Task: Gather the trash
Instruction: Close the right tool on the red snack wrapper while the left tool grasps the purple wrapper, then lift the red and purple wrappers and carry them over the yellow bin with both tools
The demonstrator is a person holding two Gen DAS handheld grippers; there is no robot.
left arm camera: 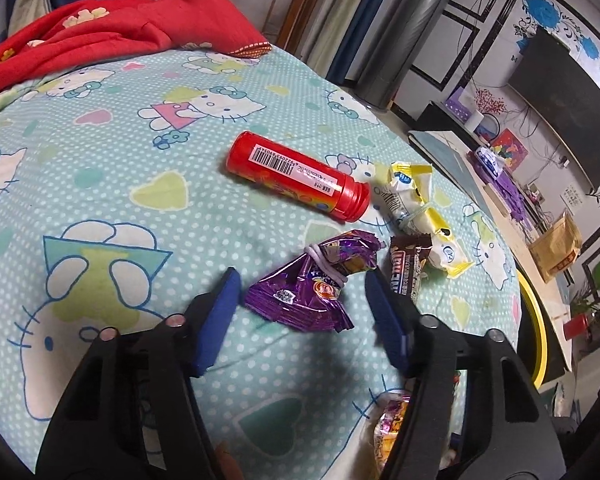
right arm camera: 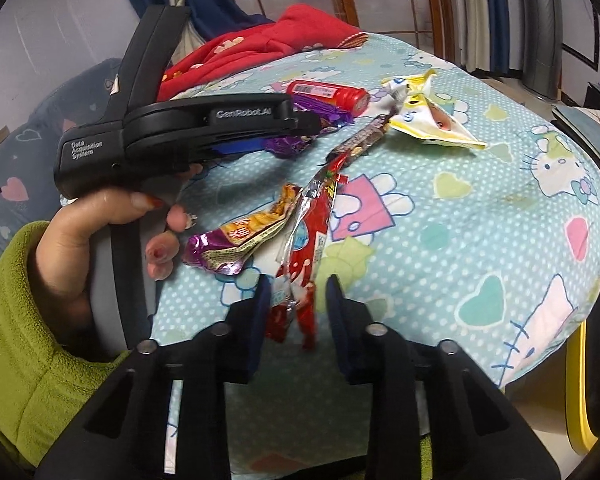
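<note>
The left gripper (left arm camera: pixel 300 300) has its fingers spread wide, and the purple wrapper (left arm camera: pixel 314 280), tied with a pale band, lies on the bed cover between them, touching neither pad. At 12 o'clock from this wrapper lies the red tube (left arm camera: pixel 298 176) with a barcode, on its side. At 2 o'clock lies the yellow and white wrapper (left arm camera: pixel 416 216), and just beside the right pad lies a brown wrapper (left arm camera: pixel 406 268).

The right gripper (right arm camera: pixel 298 300) is also released; the lower end of the red wrapper (right arm camera: pixel 304 264) is between its two fingers, but whether the pads touch it I cannot tell. At 10 o'clock from it lies a purple and orange wrapper (right arm camera: pixel 240 240), touching the red one. Further, at 11 o'clock, the left hand (right arm camera: pixel 100 232) in a green sleeve holds the other black tool.

All things lie on a light blue bed cover (left arm camera: pixel 100 168) with cat pictures and white dots. A red blanket (left arm camera: pixel 112 28) lies at the far side. In the room at 2 o'clock stand a dark television (left arm camera: pixel 572 104) and a long low table (left arm camera: pixel 500 200).
</note>
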